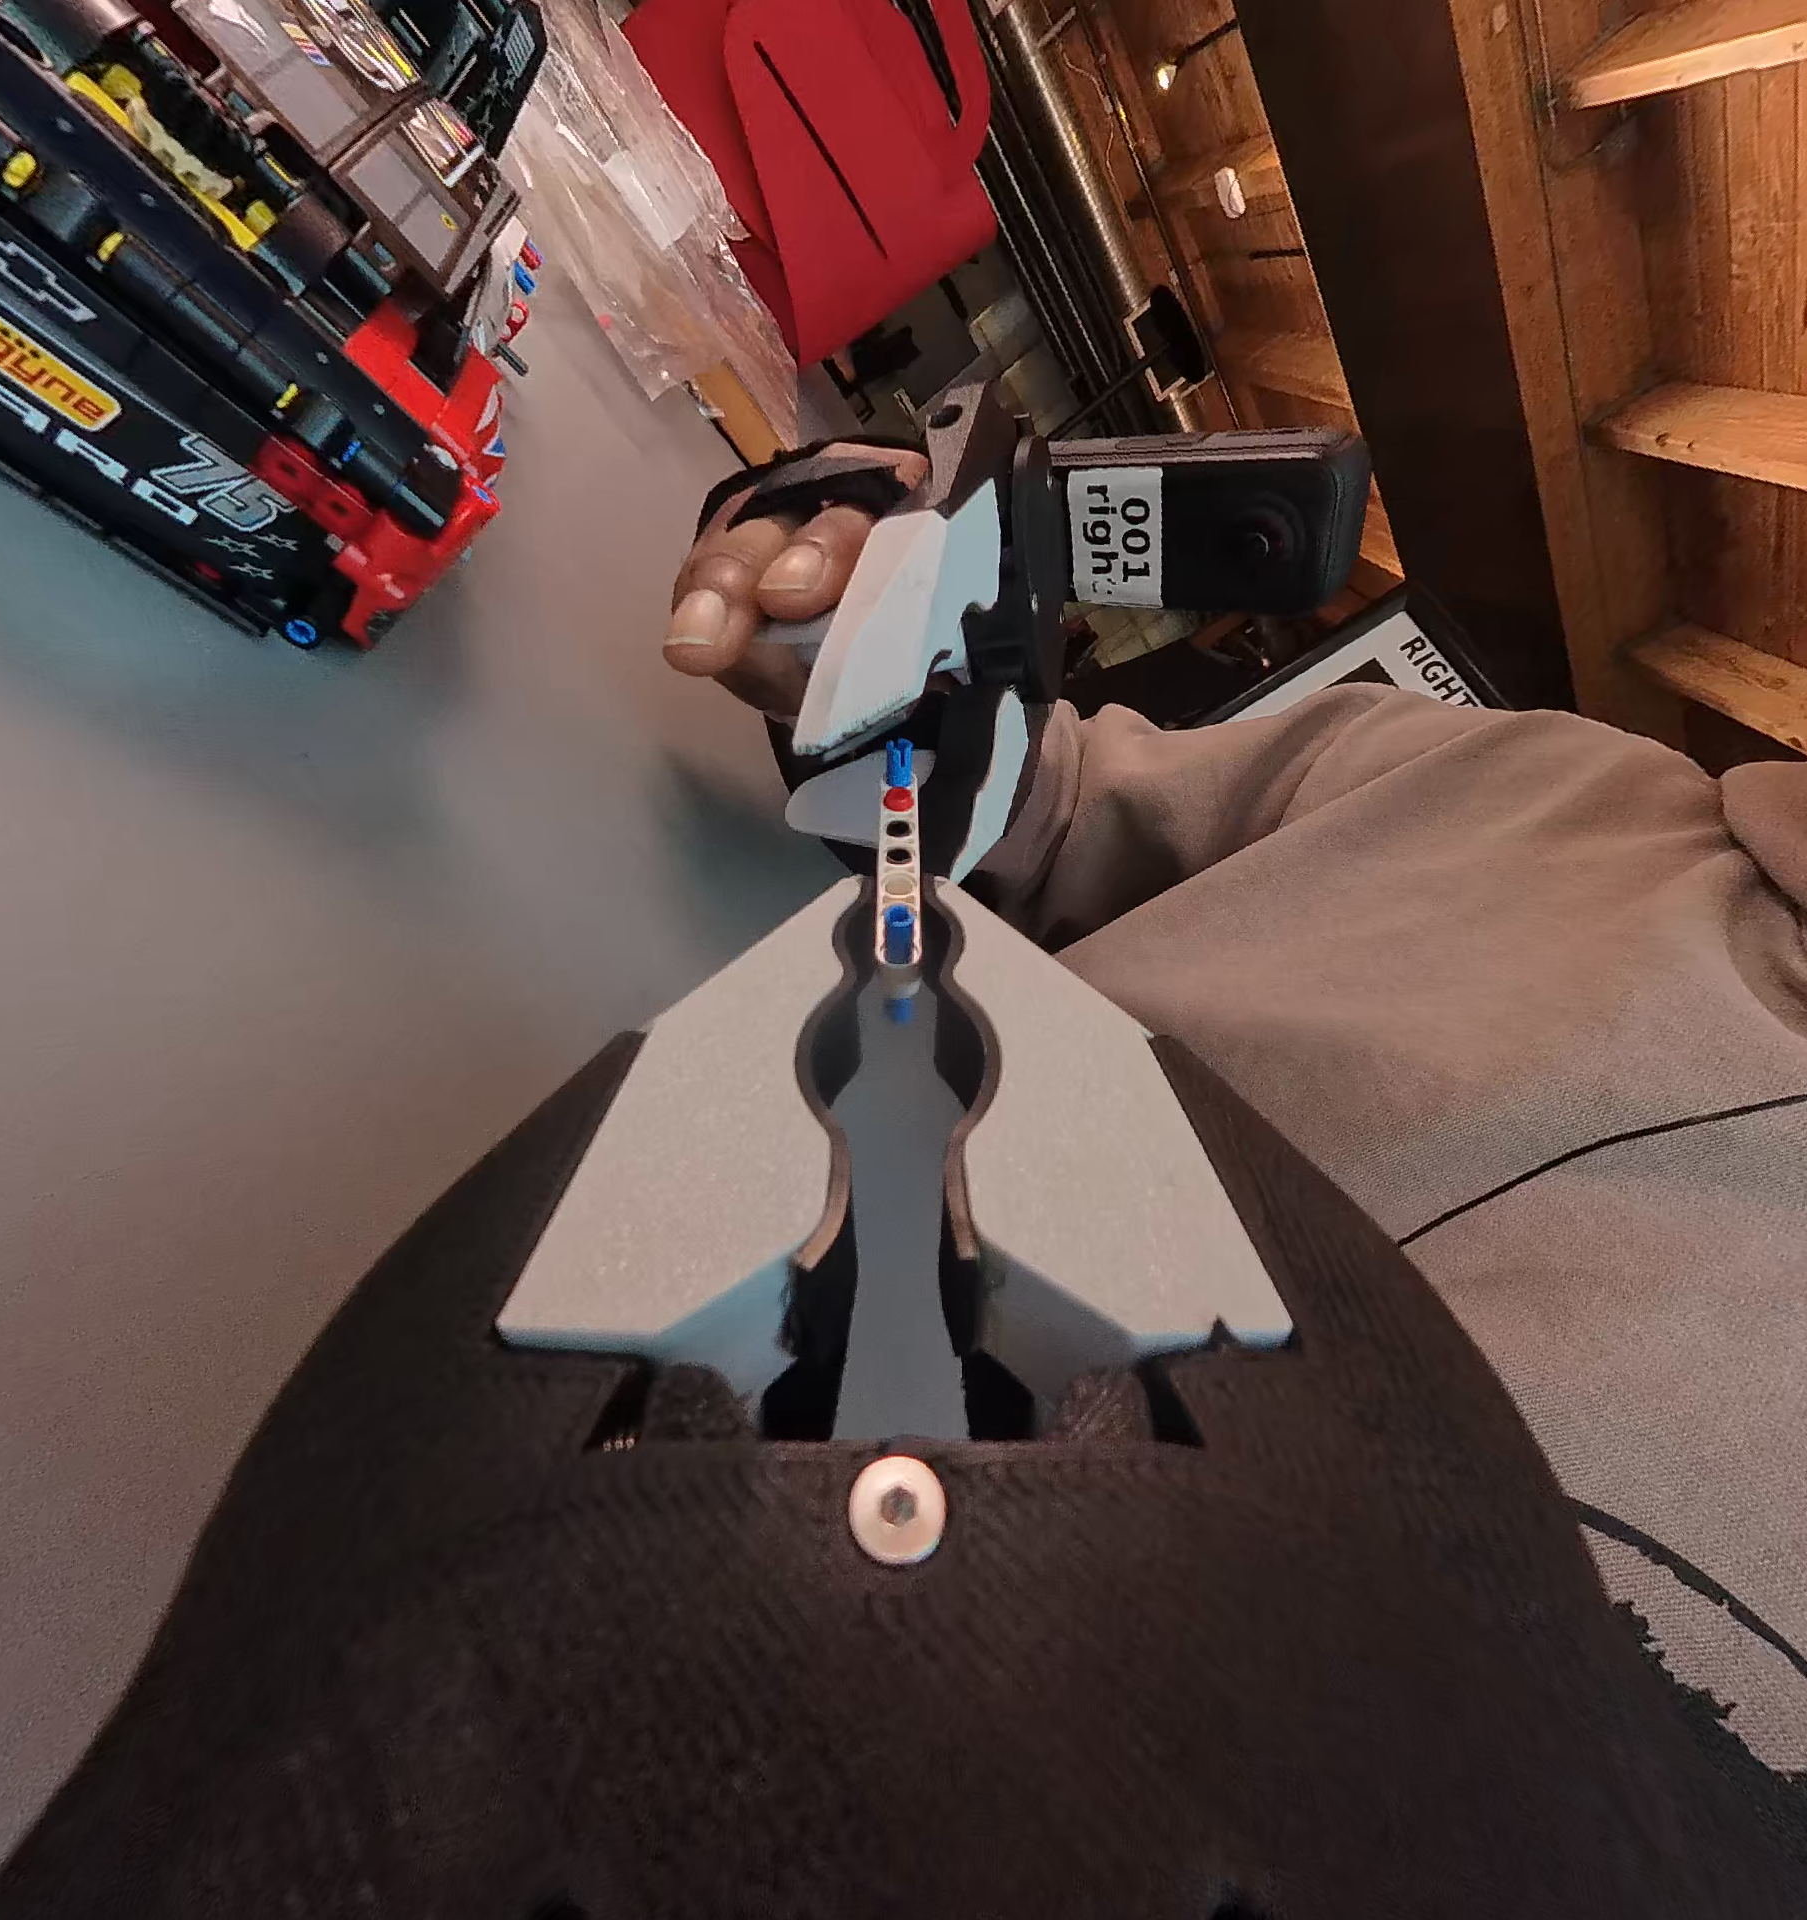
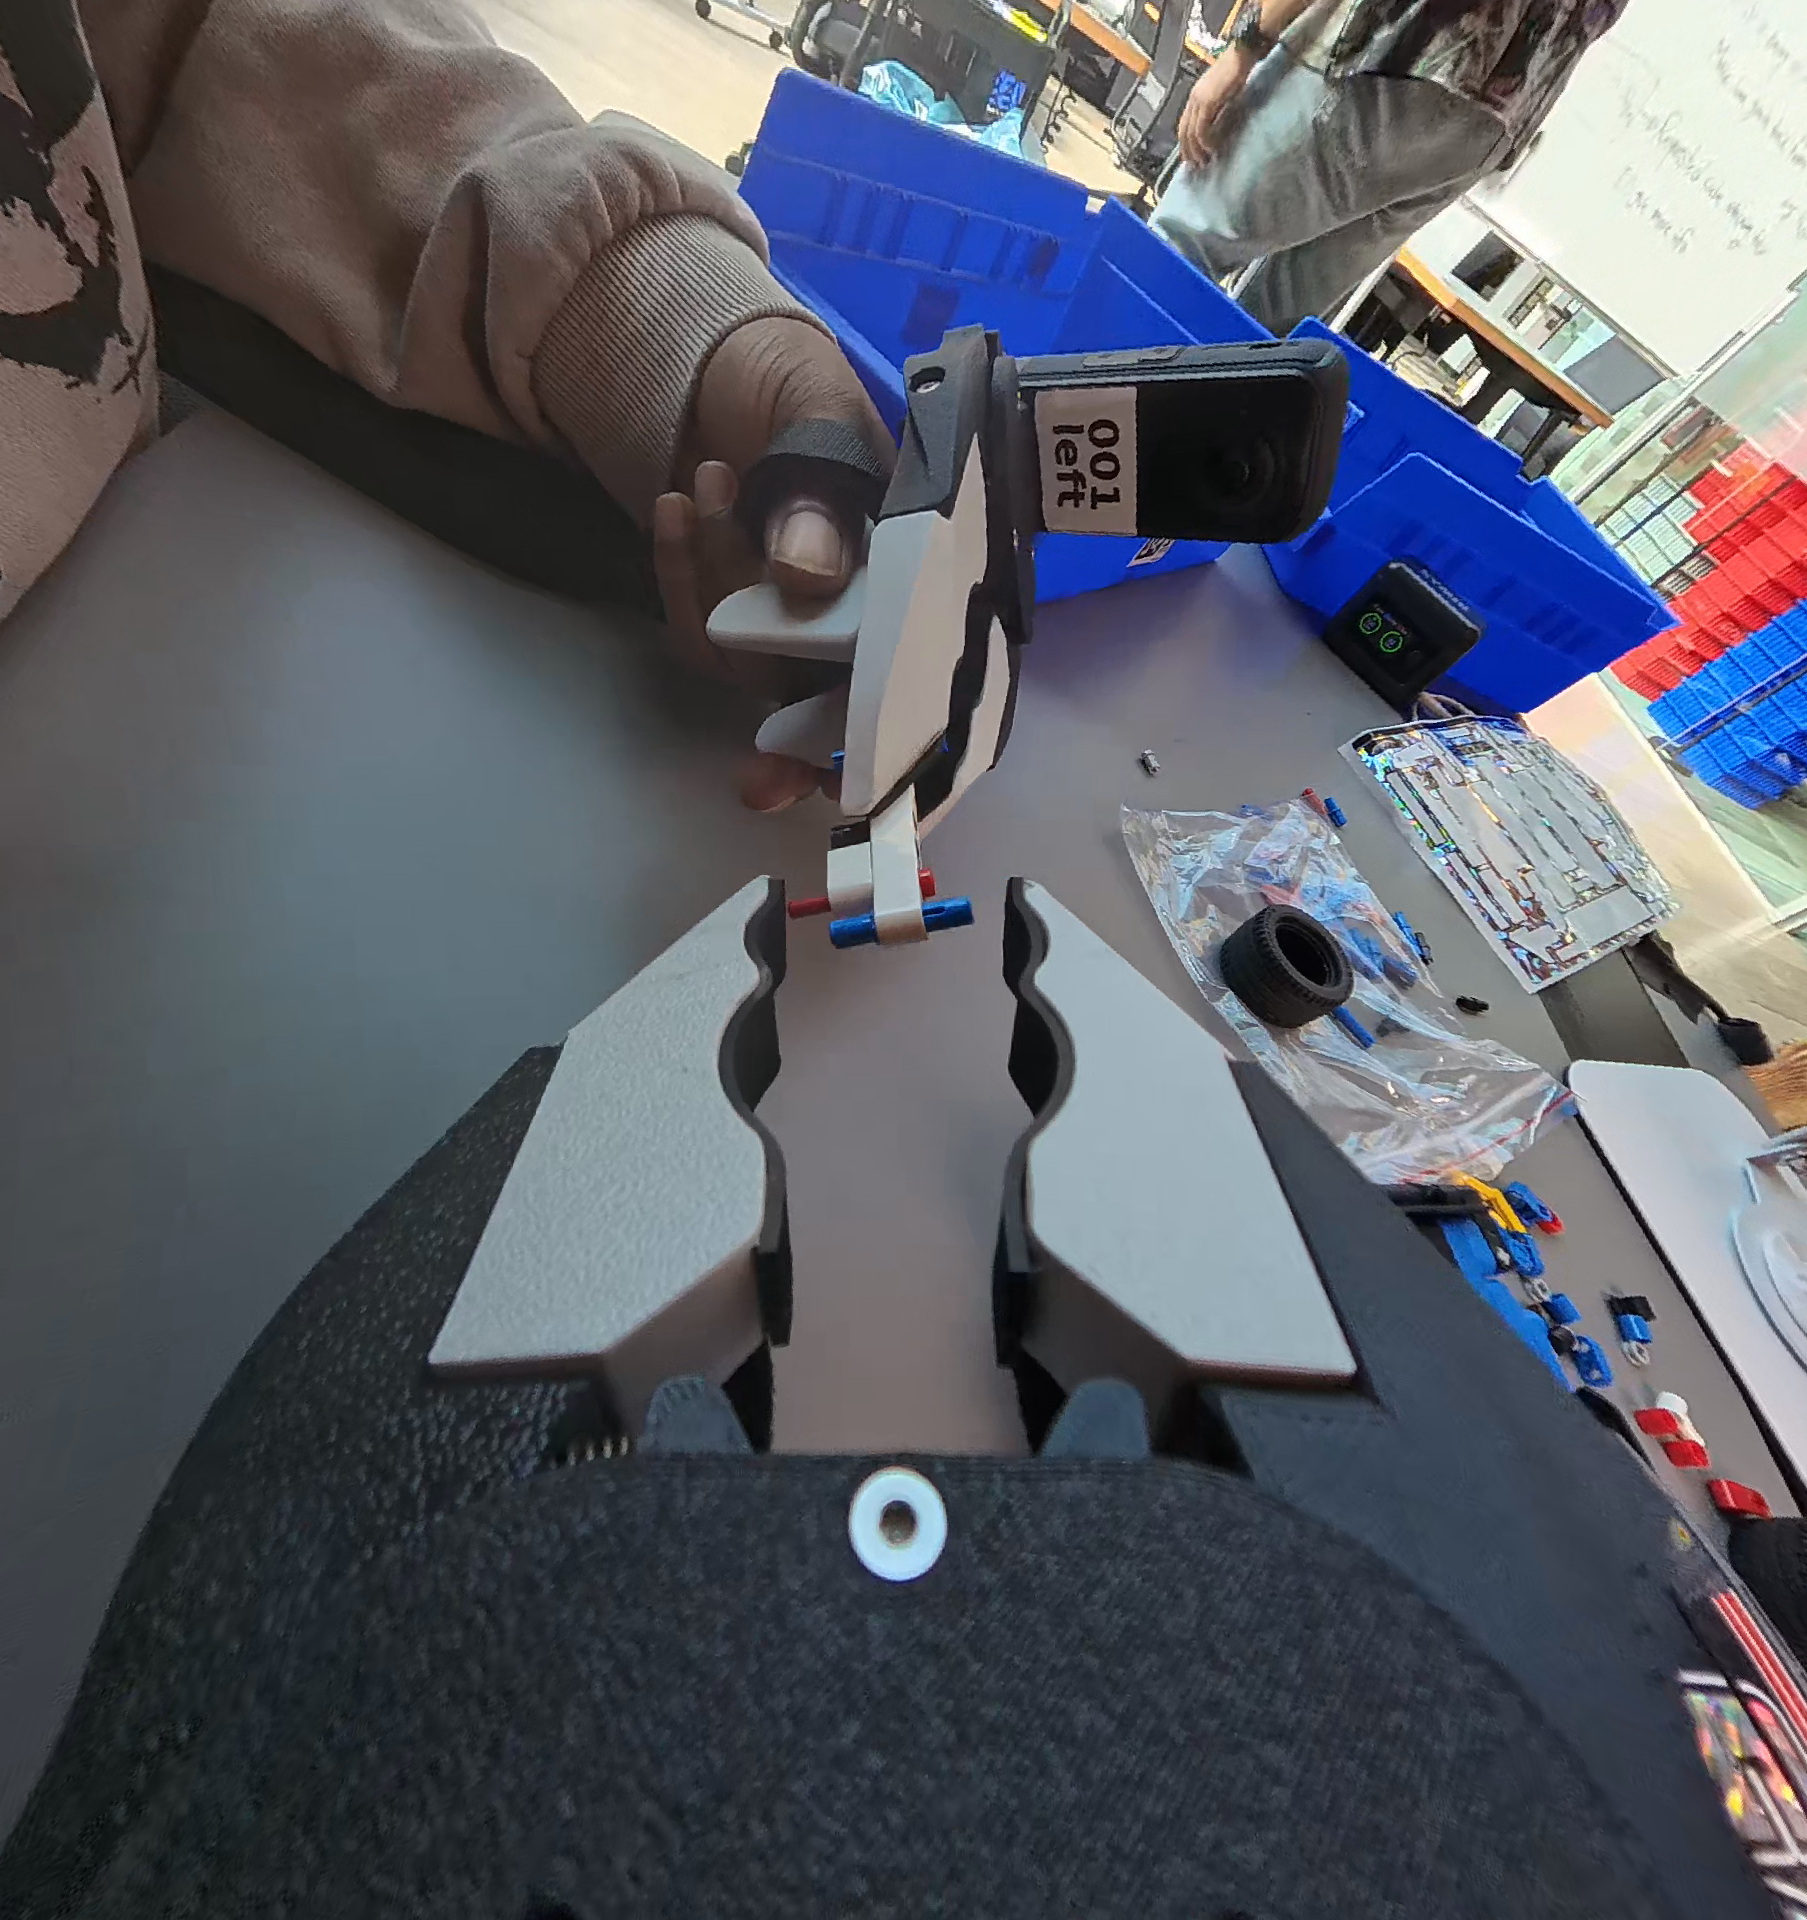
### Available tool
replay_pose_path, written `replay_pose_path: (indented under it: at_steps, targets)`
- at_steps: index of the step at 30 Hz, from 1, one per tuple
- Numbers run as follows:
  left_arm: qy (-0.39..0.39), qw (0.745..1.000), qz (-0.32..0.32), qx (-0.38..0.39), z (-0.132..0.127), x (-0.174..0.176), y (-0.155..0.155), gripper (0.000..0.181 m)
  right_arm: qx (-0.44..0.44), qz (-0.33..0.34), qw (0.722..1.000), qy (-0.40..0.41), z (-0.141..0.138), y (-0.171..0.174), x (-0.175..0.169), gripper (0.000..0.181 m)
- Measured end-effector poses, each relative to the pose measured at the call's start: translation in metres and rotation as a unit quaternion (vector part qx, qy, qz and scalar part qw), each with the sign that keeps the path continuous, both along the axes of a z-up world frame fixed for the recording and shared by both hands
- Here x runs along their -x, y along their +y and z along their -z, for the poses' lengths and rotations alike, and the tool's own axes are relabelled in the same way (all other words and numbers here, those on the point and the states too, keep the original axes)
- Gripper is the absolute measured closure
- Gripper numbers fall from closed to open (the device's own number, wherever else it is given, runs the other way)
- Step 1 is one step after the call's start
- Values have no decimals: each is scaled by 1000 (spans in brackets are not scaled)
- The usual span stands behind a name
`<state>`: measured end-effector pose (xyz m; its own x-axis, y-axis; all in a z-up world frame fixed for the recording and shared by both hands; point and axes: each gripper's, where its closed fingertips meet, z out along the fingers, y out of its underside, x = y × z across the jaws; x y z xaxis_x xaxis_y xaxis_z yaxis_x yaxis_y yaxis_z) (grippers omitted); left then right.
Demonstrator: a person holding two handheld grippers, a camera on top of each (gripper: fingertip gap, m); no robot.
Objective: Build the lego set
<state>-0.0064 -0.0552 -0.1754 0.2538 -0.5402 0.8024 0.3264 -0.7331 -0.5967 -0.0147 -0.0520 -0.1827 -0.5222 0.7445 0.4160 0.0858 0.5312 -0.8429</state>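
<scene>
My left gripper (image 1: pixel 899 914) is shut on a short white holed beam (image 1: pixel 899 873) and holds it above the grey table (image 1: pixel 255 935). The beam carries blue pins (image 1: pixel 897 928) and a red pin (image 1: pixel 898 799). In the right wrist view the same beam (image 2: pixel 894 883) hangs from the left gripper (image 2: pixel 894 805), with blue and red pins sticking out sideways. My right gripper (image 2: pixel 888 914) is open, and its fingertips flank the beam's pinned end without touching it. In the left wrist view the right gripper (image 1: pixel 909 748) stands just beyond the beam's far end.
A large black and red Lego car (image 1: pixel 203 343) stands on the table at far left. A plastic bag with a black tyre (image 2: pixel 1283 966), a sticker sheet (image 2: pixel 1501 842) and loose blue and red parts (image 2: pixel 1501 1257) lie to the right. Blue bins (image 2: pixel 982 260) stand behind. Only a small space, under 4 cm, lies between the two pairs of fingers.
</scene>
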Motion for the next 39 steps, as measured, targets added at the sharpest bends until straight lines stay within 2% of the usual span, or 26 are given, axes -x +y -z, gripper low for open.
replay_pose_path:
  at_steps: [2,14,16,21,25,29,32,35,39]
  targets:
    - [1,1000,3,1,1,-1,-1,176,-5,-8,1000,-5,3,-3,-2,148]
    - [-5,999,-34,-12,-5,9,7,176,31,11,999,-10,-1,6,2,149]
    - [-4,999,-48,-23,-8,14,9,175,41,17,999,-8,-3,9,2,149]
    - [5,989,-110,-95,-28,32,17,160,87,43,995,-4,-12,22,5,149]
    - [108,963,-160,-188,-35,40,20,148,175,67,982,-11,-23,37,7,149]
    - [245,916,-190,-256,-26,42,24,145,274,70,958,-39,-30,42,7,149]
    - [320,880,-197,-288,-19,40,26,145,323,65,942,-71,-29,39,8,149]
    - [367,853,-200,-312,-14,39,27,145,355,50,929,-96,-27,32,8,149]
    - [376,843,-205,-326,-17,40,27,152,349,47,931,-95,-27,30,8,149]
